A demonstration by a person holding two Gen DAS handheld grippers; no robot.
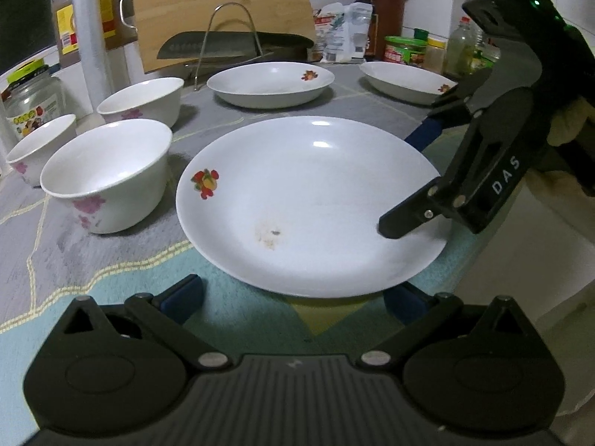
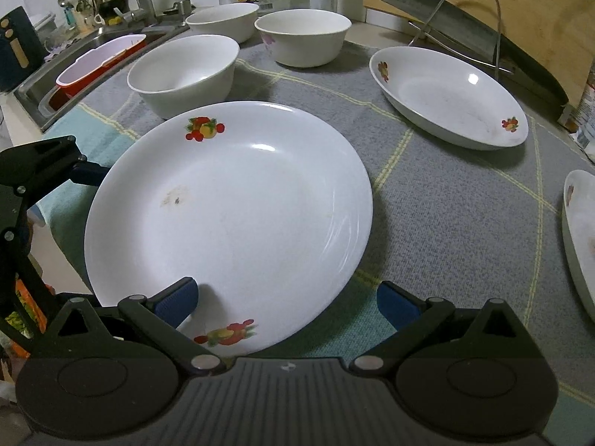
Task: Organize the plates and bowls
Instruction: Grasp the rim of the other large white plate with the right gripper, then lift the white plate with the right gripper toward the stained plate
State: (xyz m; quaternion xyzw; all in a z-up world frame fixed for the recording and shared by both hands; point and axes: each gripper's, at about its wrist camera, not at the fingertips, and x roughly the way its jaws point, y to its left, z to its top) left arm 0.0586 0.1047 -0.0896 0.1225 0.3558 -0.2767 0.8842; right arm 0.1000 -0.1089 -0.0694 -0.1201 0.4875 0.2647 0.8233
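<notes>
1. Near plate (image 2: 230, 219): sits flat on the grey/teal mat (image 2: 446, 230), nearest to both grippers, so it is judged the current pick target. Small brownish smear at approx. 9 o'clock of its centre in the right wrist view; fruit decals at 11 and 6 o'clock on the rim.
2. Right gripper (image 2: 288, 303): jaws wide apart, straddling the plate's near rim. One blue pad (image 2: 178, 301) is over the plate's inner face, the other off the rim above the mat. Nothing is clamped. The straddle reads as set-up for an edge pinch; pad-to-plate contact cannot be confirmed.
3. Left gripper (image 1: 293, 299): jaws wide apart, holding nothing, low at the plate's 6 o'clock edge in the left wrist view. Likely staged to steady or take the opposite rim.
4. Bowls: nearest bowl (image 2: 184, 74) sits just beside the plate at 11 o'clock, with two more bowls (image 2: 303, 37) behind at 12 o'clock. All are upright and un-nested; grouping suggests a bowl stack comes later.
5. Other plates: second plate (image 2: 450, 98) at 2 o'clock, third plate (image 2: 580, 241) at 3 o'clock, partly cut off by the frame edge. Both are separate, so no stack exists yet.
6. Surroundings: sink (image 2: 41, 85) at 10 o'clock holding a red tub (image 2: 100, 63). A wire rack (image 2: 479, 26) with cleaver and cutting board is at 1 o'clock.
</notes>
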